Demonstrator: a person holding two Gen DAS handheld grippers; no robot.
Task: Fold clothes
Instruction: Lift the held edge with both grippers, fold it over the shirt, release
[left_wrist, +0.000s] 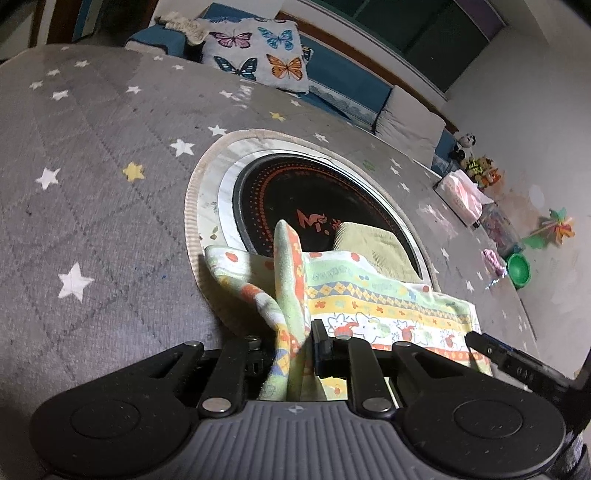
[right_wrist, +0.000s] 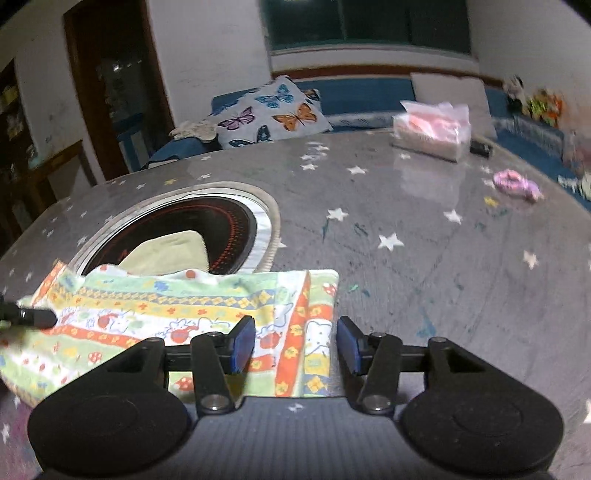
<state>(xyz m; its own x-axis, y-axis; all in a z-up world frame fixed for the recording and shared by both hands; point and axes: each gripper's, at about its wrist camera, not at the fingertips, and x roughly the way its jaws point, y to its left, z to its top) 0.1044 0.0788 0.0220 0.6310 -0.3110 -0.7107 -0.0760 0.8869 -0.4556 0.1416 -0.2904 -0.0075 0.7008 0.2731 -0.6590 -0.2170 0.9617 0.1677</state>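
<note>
The left gripper (left_wrist: 295, 343) is clamped on a bunched fold of the patterned cloth (left_wrist: 388, 302), which rises between its nearly closed jaws and stands up toward twelve o'clock in the left wrist view. The rest of the cloth spreads flat from the grip toward three o'clock across the grey star-printed table cover (left_wrist: 92, 184), its far edge overlapping the round black hotplate (left_wrist: 295, 199) set in the tabletop. A pale green folded piece (left_wrist: 373, 247) lies on the hotplate just beyond the cloth, at about one o'clock from the grip.

In the right wrist view the right gripper (right_wrist: 295, 341) hangs with its jaws apart over the near right corner of the cloth; the blue pads (right_wrist: 243, 341) press on nothing, though one stands over the fabric and the other over the bare cover beside its right edge. The tip of the left gripper shows at nine o'clock, on the cloth's left end.

Further off, at one o'clock, a pink tissue pack (right_wrist: 432, 129) and a pink scrunchie (right_wrist: 517, 184) sit on the table, and a butterfly cushion (right_wrist: 273, 114) rests on the blue bench at twelve
</note>
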